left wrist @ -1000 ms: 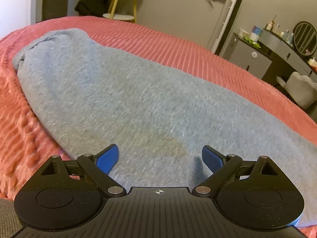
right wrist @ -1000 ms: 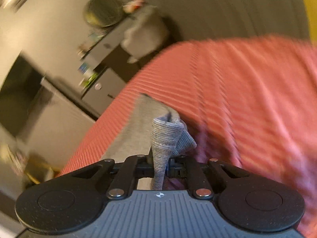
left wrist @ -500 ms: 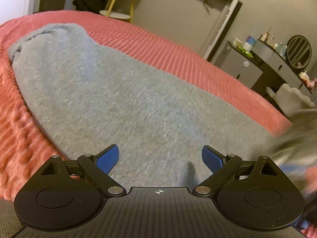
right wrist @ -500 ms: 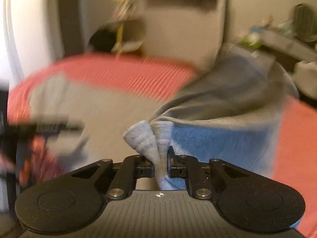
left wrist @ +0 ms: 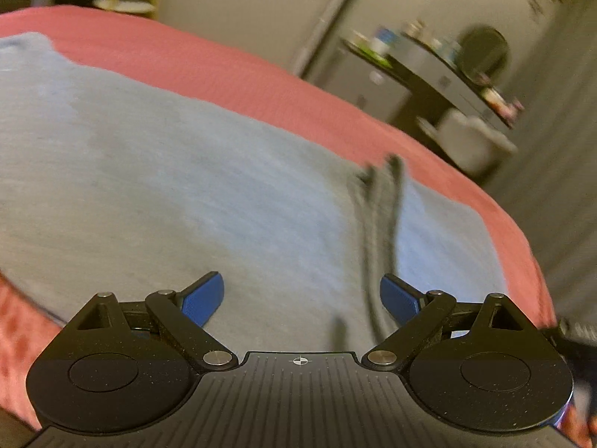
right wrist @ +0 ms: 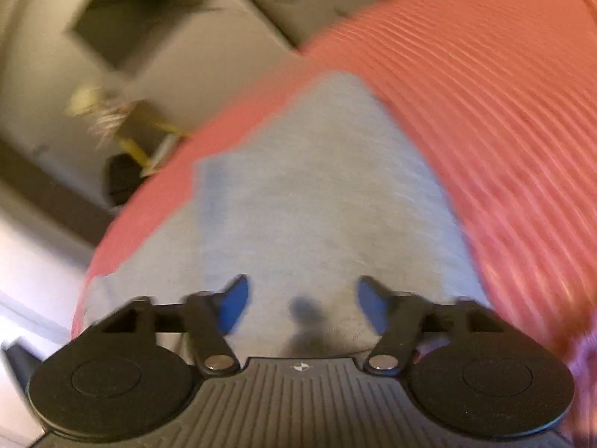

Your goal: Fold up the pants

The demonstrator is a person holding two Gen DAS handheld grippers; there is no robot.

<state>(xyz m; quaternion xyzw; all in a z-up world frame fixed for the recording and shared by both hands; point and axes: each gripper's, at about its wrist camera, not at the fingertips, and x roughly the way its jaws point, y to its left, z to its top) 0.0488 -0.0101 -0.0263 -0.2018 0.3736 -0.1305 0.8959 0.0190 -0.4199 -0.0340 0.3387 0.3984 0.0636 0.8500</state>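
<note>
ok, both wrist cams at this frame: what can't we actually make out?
- Pants, left wrist: near edge hidden behind left gripper; fold lines blurred.
- Dark streak, left wrist: too smeared to identify.
- Pants, right wrist: layers lost to blur; near end behind right gripper.

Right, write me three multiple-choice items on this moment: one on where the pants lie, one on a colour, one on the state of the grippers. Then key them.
1. Where do the grey pants lie?
A. Spread on the pink bedspread
B. Hanging over a chair
C. On the floor

2. What colour are the finger pads of the left gripper?
A. Red
B. Blue
C. Yellow

3. What state is the right gripper in?
A. Shut on the pants
B. Shut on nothing
C. Open, holding nothing

Key:
1 A, since both wrist views show the grey cloth lying on the ribbed pink cover.
2 B, since both pads show blue against the black linkage.
3 C, since its fingers stand wide apart with bare cloth showing in the gap.
</note>
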